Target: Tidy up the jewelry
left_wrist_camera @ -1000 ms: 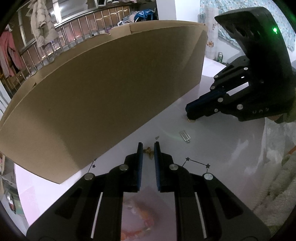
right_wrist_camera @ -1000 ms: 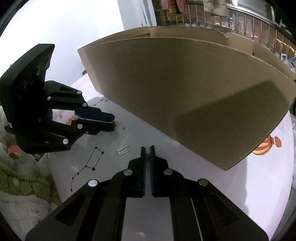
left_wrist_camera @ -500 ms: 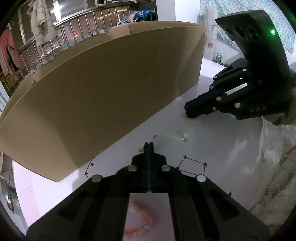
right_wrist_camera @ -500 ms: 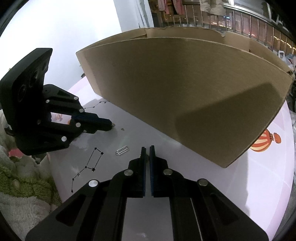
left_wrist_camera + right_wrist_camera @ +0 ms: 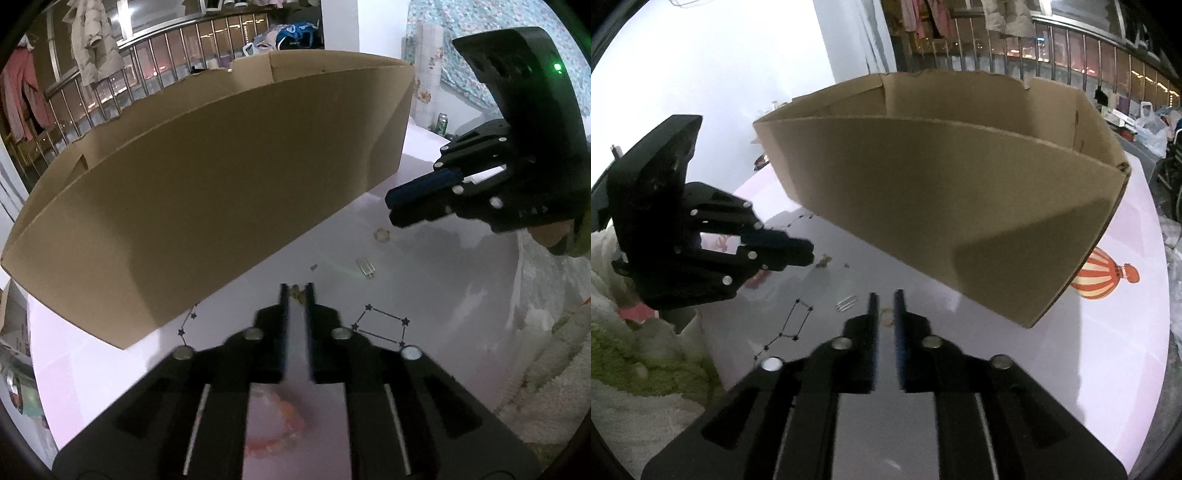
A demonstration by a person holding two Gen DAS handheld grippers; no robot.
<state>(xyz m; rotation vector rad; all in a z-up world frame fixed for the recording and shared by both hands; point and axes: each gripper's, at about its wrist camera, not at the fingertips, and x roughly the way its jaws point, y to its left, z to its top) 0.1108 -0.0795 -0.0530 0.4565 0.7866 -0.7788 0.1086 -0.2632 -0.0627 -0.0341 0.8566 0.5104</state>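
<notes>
My left gripper hangs low over the white table, and its jaws are opening. A small gold piece lies on the table between the tips, and the pads do not press it. My right gripper is also opening, with a thin ring lying loose between its tips. From the left wrist view the right gripper hovers just above that ring. In the right wrist view, the left gripper points at the gold piece. A silver bar clip lies between the two grippers.
A big open cardboard box stands along the far side of the table, close behind both grippers. A pink bead bracelet lies under the left gripper. A tiny dark bit sits near the clip. Fluffy cloth borders the table's near side.
The left gripper closed fully half a second ago and has parted again. The right gripper's jaws have parted and its tips have lifted off the ring, which now lies free.
</notes>
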